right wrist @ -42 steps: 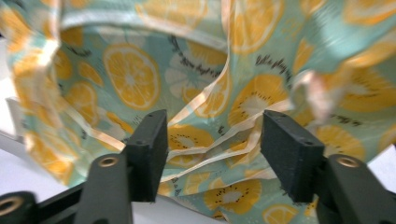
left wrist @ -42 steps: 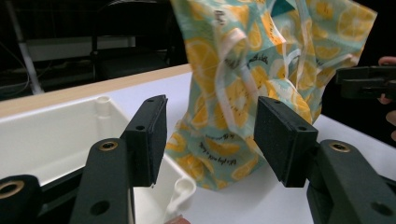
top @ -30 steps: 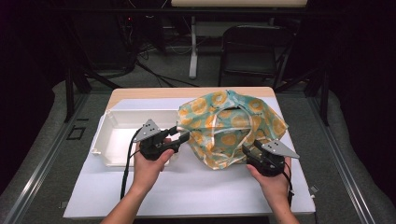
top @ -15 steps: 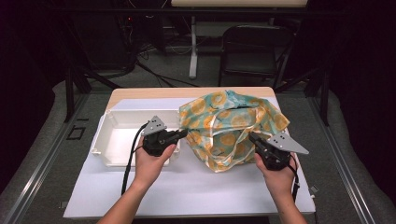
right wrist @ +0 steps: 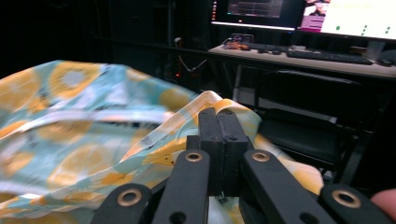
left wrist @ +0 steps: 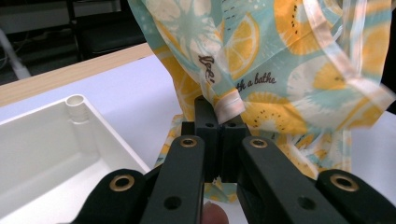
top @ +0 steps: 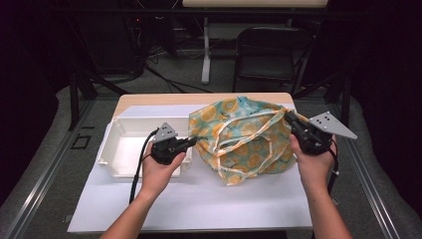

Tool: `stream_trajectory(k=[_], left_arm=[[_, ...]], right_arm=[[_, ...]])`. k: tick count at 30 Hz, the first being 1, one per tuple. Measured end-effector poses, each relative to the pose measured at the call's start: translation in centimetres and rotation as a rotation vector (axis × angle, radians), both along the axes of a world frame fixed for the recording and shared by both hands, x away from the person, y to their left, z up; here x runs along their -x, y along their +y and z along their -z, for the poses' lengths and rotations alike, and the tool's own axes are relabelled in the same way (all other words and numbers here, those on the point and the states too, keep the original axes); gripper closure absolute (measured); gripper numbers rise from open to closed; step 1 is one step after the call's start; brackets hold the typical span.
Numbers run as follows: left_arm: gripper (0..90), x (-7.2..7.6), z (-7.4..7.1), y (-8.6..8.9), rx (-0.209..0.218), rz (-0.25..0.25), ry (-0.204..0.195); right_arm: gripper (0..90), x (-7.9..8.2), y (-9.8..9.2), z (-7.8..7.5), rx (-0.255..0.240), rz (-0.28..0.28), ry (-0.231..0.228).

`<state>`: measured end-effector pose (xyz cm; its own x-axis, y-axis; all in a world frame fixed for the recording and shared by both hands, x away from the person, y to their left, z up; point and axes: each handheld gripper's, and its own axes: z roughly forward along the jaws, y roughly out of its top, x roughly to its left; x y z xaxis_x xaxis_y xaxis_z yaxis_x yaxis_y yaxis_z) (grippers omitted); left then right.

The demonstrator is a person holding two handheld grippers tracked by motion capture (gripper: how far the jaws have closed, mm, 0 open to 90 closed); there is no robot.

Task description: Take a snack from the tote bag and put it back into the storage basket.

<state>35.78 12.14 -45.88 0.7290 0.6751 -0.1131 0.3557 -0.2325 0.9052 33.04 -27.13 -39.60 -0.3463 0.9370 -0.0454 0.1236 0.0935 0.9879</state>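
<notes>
A thin, crinkled citrus-print bag (top: 244, 137) with pale ribbon handles sat mid-table, at 3 o'clock from a rigid white plastic tray (top: 130, 144). The left gripper (top: 189, 143) pinched its hem, jaws together; the right gripper (top: 290, 118) clamped the opposite edge, having risen and swung outward since earlier, stretching the fabric.

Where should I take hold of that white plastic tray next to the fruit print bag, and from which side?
Probably the near long rim of the tray, coming from the person's side. It sits open side up with a thin raised wall a tool can pinch, and the bag crowds its right end. Both tools, left and right, are shut on the bag.
</notes>
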Motion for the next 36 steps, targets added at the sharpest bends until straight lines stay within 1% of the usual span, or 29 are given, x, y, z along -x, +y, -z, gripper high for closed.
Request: stream_trajectory(k=[1, 2, 3, 4, 5, 6, 7, 9, 11, 14, 16, 19, 20, 22, 24, 26, 28, 29, 30, 31, 33, 35, 36], left_arm=[[87.0, 0.1, -0.1, 0.0, 0.011, -0.004, 0.001], [81.8, 0.1, -0.3, 0.1, 0.019, -0.007, 0.0], [72.4, 0.2, -0.5, 0.2, 0.03, -0.007, -0.003], [63.7, 0.4, -0.8, 0.3, 0.048, -0.005, -0.017], [55.6, 0.5, -1.2, 0.3, 0.05, -0.016, -0.032], [49.4, 0.7, -1.6, 0.3, 0.048, -0.034, -0.05], [42.5, 0.9, -1.9, 0.3, 0.049, -0.042, -0.064], [40.7, 1.1, -2.5, 0.2, 0.05, -0.045, -0.094], [38.9, 1.3, -3.0, -0.1, 0.029, -0.045, -0.116], [38.0, 1.7, -3.5, -0.7, 0.004, -0.056, -0.161], [36.9, 1.9, -3.8, -0.9, 0.011, -0.056, -0.188], [35.7, 2.0, -4.1, -1.3, 0.012, -0.075, -0.21], [35.5, 1.9, -4.2, -1.4, 0.0, -0.078, -0.215], [35.4, 1.7, -4.4, -1.5, -0.008, -0.094, -0.218], [35.9, 1.5, -4.6, -1.6, -0.002, -0.107, -0.22], [39.3, 1.3, -4.7, -1.5, 0.002, -0.113, -0.226], [47.7, 1.0, -4.8, -1.6, -0.005, -0.137, -0.227], [55.4, 1.0, -4.9, -1.6, -0.002, -0.141, -0.226], [59.7, 0.9, -5.0, -1.6, -0.005, -0.134, -0.219], [65.0, 0.8, -5.0, -1.6, -0.001, -0.13, -0.215], [71.0, 0.6, -5.3, -1.6, 0.0, -0.12, -0.206], [75.5, 0.4, -5.4, -1.5, 0.01, -0.108, -0.193], [75.7, 0.3, -5.5, -1.4, 0.015, -0.104, -0.19]], right_arm=[[90.0, -0.3, -0.1, -0.2, -0.002, 0.003, -0.001], [90.0, -0.5, -0.2, -0.4, -0.003, 0.005, 0.002], [90.0, -0.6, -0.2, -0.5, 0.002, 0.001, 0.004], [90.0, -0.6, -0.1, -0.6, 0.002, -0.002, 0.003], [90.0, -0.6, -0.1, -0.7, 0.007, -0.013, 0.002], [90.0, -0.6, 0.0, -0.7, 0.009, -0.017, 0.0], [89.4, -0.6, 0.1, -0.7, 0.011, -0.016, -0.001], [88.4, -0.6, 0.1, -0.6, 0.006, -0.019, -0.001], [86.7, -0.5, -0.1, -0.3, -0.007, -0.028, 0.011], [87.2, -0.4, -0.3, 0.1, -0.014, -0.03, 0.021], [86.7, -0.3, -0.4, 0.3, -0.01, -0.032, 0.025], [80.5, 0.0, -0.5, 0.4, -0.018, -0.047, 0.035], [77.3, 0.1, -0.5, 0.4, -0.022, -0.056, 0.045], [67.8, 0.3, -0.4, 0.6, -0.031, -0.098, 0.074], [59.6, 0.9, -0.2, 1.1, -0.026, -0.129, 0.107], [53.8, 1.7, -0.1, 1.7, -0.011, -0.145, 0.136], [48.0, 2.5, -0.1, 2.5, -0.005, -0.155, 0.155], [45.1, 3.1, -0.2, 3.1, -0.002, -0.161, 0.166], [43.7, 3.4, -0.2, 3.4, -0.002, -0.161, 0.173], [42.7, 4.0, -0.3, 3.9, 0.012, -0.168, 0.181], [41.8, 4.8, -0.6, 4.3, 0.028, -0.171, 0.177], [41.9, 5.7, -1.2, 4.1, 0.017, -0.178, 0.152], [42.5, 6.0, -1.5, 3.8, 0.005, -0.17, 0.137]])
